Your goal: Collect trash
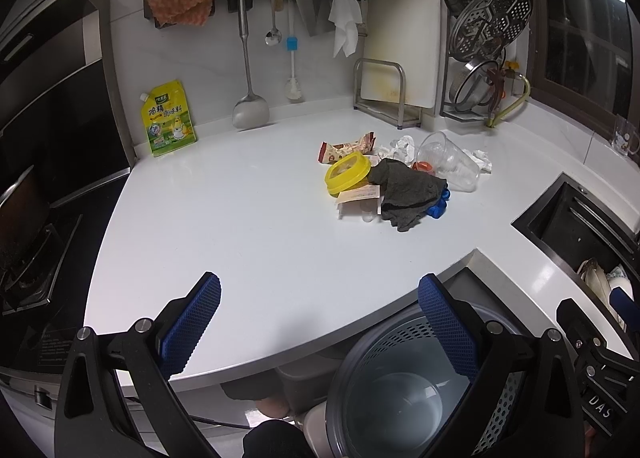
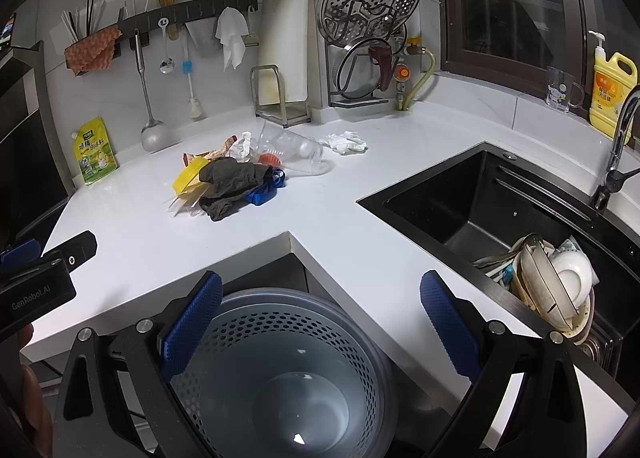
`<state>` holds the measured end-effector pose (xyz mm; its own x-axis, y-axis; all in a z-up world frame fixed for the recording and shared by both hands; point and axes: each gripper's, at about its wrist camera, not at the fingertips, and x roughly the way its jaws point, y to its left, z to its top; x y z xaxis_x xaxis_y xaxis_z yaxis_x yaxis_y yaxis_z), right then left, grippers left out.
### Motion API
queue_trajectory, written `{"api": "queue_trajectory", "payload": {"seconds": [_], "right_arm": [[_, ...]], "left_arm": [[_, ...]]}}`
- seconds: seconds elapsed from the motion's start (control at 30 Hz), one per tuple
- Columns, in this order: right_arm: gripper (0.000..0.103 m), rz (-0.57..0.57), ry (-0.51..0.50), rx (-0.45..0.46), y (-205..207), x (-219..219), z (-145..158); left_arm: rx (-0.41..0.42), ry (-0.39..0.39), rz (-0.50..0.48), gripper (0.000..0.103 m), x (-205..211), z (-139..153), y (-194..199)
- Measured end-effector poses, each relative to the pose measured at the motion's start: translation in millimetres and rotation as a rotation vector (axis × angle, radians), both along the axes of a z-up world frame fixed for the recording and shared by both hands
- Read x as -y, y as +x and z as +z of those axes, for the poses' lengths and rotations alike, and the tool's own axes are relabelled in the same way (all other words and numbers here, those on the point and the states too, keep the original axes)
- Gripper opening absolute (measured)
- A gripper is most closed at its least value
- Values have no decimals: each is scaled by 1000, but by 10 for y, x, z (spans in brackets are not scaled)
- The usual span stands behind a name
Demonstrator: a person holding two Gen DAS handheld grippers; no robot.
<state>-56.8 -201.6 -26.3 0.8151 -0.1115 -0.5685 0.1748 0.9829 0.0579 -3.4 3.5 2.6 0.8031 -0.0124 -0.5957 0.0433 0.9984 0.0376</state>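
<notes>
The trash sits in one loose heap toward the back of the white counter [image 1: 248,226], well ahead of both your grippers. A dark grey rag [image 1: 408,190] lies draped over the middle of it, covering part of a blue item [image 1: 438,206] on its right edge. Touching the rag on the left is a yellow lid [image 1: 346,176], which rests on a flat paper packet [image 1: 358,198]. Behind the lid lies a brown snack wrapper [image 1: 346,148]. A clear plastic cup [image 1: 450,162] lies on its side just right of the rag, with a small orange piece [image 1: 422,167] at its near side and crumpled white tissue [image 1: 402,146] behind it. More crumpled tissue [image 2: 346,142] lies beside the cup on the sink side.

Your left gripper [image 1: 320,326] hangs over the counter's front edge with its blue-padded fingers spread wide, holding nothing. Your right gripper [image 2: 320,322] is likewise spread wide and empty, poised above the grey perforated bin [image 2: 280,358], which stands on the floor in the counter's inner corner; nothing is visible in its bottom.

To the right, the black sink [image 2: 460,202] holds stacked dishes [image 2: 560,282] at its near end. A yellow seasoning pouch [image 1: 168,118] leans against the back wall at the left.
</notes>
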Motion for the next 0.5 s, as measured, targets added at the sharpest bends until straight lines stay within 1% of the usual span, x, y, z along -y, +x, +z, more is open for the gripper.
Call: {"api": "queue_trajectory", "payload": {"seconds": [0.2,0.5], "right_arm": [[95,-2,-3,-3,7,-11,-17],[95,16,-15,-25,117,-38,-128]], "left_arm": [[-7,-3,-1,97,-23,-15,24],[-23,-1,15,97,-112,-101,125]]}}
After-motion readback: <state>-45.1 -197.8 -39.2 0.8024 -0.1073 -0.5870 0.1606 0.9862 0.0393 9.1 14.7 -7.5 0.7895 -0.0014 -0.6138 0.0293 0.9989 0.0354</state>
